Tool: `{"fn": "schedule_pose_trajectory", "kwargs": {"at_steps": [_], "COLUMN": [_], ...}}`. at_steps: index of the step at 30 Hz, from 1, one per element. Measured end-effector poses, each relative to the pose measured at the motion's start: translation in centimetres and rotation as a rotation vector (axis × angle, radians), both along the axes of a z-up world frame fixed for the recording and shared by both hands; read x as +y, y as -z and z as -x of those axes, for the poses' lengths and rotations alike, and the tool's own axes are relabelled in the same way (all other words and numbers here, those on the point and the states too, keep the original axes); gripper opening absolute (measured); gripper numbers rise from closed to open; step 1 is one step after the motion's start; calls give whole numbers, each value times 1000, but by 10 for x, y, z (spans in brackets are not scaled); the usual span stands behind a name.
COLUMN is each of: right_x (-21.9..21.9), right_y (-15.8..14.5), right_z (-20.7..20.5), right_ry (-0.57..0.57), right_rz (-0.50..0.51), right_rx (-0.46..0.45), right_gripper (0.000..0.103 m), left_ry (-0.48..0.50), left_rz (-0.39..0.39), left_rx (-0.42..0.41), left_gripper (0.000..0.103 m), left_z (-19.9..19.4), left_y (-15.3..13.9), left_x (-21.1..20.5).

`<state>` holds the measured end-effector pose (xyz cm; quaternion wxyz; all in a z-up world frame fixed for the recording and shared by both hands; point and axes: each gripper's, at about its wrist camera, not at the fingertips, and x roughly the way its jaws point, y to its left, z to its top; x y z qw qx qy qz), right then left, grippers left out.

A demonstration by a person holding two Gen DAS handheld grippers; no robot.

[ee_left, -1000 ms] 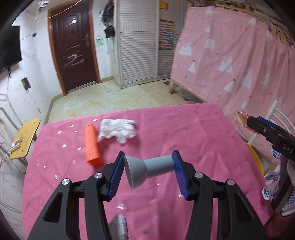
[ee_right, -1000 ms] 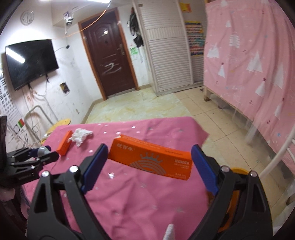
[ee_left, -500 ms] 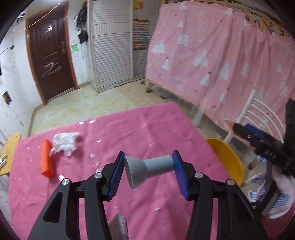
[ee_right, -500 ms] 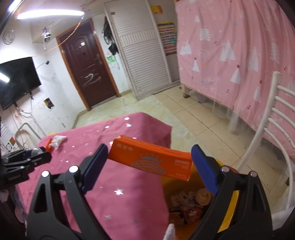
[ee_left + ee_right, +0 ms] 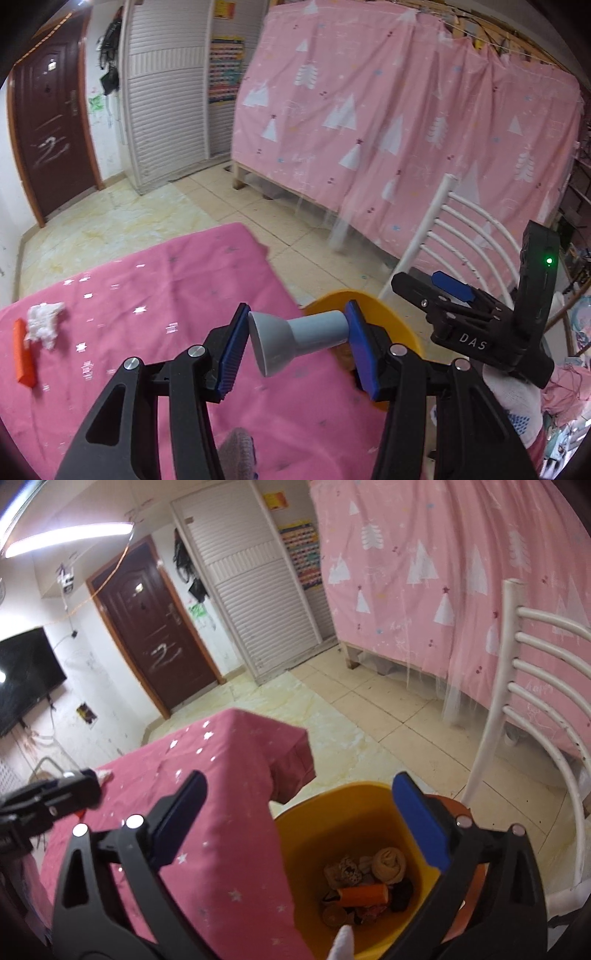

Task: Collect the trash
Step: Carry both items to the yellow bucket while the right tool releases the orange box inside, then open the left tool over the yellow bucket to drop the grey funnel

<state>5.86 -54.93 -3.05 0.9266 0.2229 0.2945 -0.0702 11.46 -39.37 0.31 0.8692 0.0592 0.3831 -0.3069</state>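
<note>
My left gripper (image 5: 295,354) is shut on a grey funnel-shaped piece (image 5: 299,341), held above the pink table near the yellow bin (image 5: 391,314). My right gripper (image 5: 306,827) is open and empty, right above the yellow bin (image 5: 295,834). An orange box (image 5: 364,893) lies inside the bin on other trash. An orange box (image 5: 24,354) and a crumpled white tissue (image 5: 44,323) lie on the table at the far left. The right gripper (image 5: 454,291) also shows in the left wrist view, over the bin.
The pink star-patterned tablecloth (image 5: 147,295) covers the table; its corner (image 5: 288,753) is next to the bin. A white chair (image 5: 524,716) stands right of the bin. A pink curtain (image 5: 406,129) hangs behind it.
My right gripper opened and the orange box fell into the yellow bin. My left gripper carried the grey piece to the right, toward the bin.
</note>
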Motion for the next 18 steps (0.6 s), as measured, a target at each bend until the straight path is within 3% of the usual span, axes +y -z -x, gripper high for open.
{"fn": "schedule_pose_trajectory", "kwargs": {"at_steps": [10, 12, 14, 18], "right_x": [-43, -44, -45, -43], "right_y": [-9, -10, -11, -12], "right_z": [31, 31, 31, 30], "right_ry": [109, 108, 108, 112], "right_rz": [-86, -90, -91, -90], "right_rx": [-88, -95, -102, -109], "right_gripper": [97, 97, 97, 97], "left_ry": [97, 112, 113, 101], "left_rz": [2, -13, -28, -31], "left_rx": [42, 56, 57, 48], "left_gripper": [46, 53, 67, 70], "left_z": [-3, -4, -5, -6], "left_y": [30, 35, 37, 37], "left_x": [-68, -78, -84, -83]}}
